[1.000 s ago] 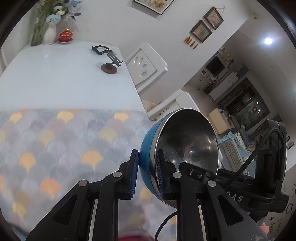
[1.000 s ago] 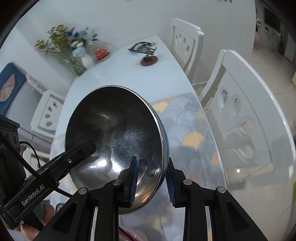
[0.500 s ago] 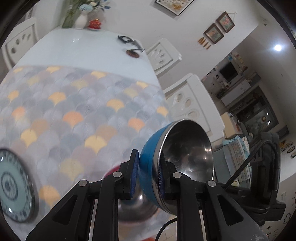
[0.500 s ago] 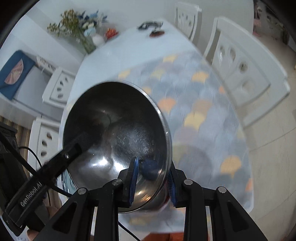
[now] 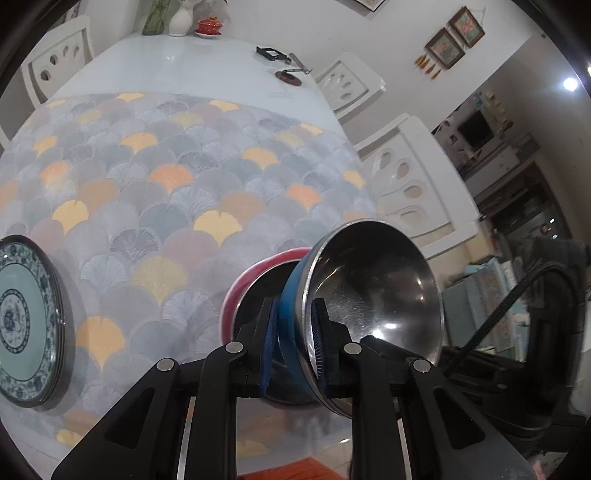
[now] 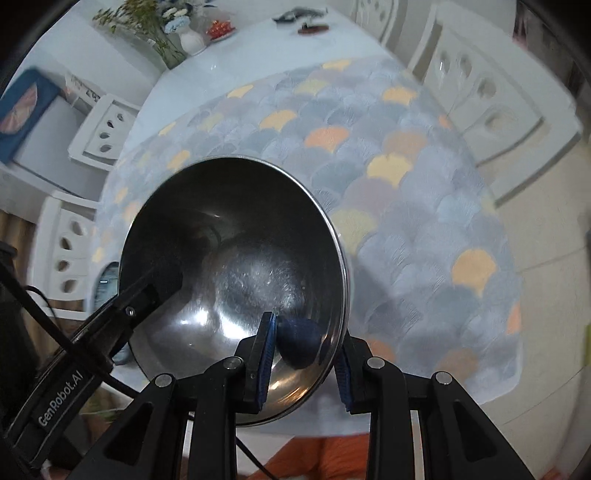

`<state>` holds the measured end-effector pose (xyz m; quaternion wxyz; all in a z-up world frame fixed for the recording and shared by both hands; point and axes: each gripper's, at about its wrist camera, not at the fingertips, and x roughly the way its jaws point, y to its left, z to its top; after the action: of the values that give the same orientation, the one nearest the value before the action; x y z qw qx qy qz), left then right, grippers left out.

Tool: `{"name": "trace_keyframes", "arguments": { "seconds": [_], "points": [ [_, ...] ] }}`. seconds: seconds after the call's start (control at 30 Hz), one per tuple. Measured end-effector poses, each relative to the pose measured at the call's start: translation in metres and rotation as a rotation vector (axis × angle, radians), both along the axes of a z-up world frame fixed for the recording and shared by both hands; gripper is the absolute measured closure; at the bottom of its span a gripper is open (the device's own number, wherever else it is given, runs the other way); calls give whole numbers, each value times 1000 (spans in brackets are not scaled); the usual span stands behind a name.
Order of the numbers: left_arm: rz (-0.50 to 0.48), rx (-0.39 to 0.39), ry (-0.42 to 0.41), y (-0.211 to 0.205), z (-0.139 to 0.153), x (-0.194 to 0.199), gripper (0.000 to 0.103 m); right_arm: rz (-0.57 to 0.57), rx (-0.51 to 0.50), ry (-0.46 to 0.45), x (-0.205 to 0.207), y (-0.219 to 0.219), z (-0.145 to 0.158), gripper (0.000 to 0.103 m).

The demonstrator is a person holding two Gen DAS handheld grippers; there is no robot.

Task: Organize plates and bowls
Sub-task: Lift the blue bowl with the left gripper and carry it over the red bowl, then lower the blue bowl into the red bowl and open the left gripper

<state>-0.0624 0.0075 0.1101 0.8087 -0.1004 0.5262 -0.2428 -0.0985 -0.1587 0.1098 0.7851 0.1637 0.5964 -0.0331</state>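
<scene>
Your left gripper (image 5: 293,345) has its fingers clamped on the rim of the blue steel bowl (image 5: 369,291), one pad on the blue outer wall, the other on the polished inside. Your right gripper (image 6: 304,356) pinches the opposite side of the same bowl (image 6: 236,273) in the same manner, one pad inside, one outside. You hold the bowl tilted, its mouth turned toward the right gripper, above the near part of the table.

Just behind and under the blue bowl sits a pink steel bowl (image 5: 258,269) on the scallop-patterned tablecloth (image 5: 177,184). To the left on the cloth lies a patterned plate (image 5: 26,317) with a blue-and-white border.

At the far end of the white table (image 5: 177,70) stand a phone holder (image 5: 284,66), a red lidded cup (image 5: 208,26) and a flower vase (image 6: 192,38). White chairs (image 5: 413,184) line the right side.
</scene>
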Motion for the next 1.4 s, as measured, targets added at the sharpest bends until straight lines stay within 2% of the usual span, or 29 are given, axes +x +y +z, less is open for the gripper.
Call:
{"name": "trace_keyframes", "arguments": {
  "seconds": [0.2, 0.33, 0.63, 0.93, 1.23, 1.4],
  "points": [
    [-3, 11, 24, -1, -10, 1, 88, -5, 22, 30, 1, -1, -13, 74],
    [-13, 33, 10, -5, -11, 0, 88, -7, 12, 39, 1, 0, -17, 74],
    [2, 49, 7, -5, -12, 3, 88, -5, 18, 47, 3, 2, -16, 74],
    [28, 99, -24, 5, -10, -4, 85, 2, 34, 39, 1, 0, -14, 74],
    [75, 210, -146, 1, 31, -30, 84, 24, 48, 5, -14, -4, 8, 73],
    [116, 247, -216, 3, 61, -44, 84, 33, 41, -42, -23, -5, 28, 68]
  ]
}}
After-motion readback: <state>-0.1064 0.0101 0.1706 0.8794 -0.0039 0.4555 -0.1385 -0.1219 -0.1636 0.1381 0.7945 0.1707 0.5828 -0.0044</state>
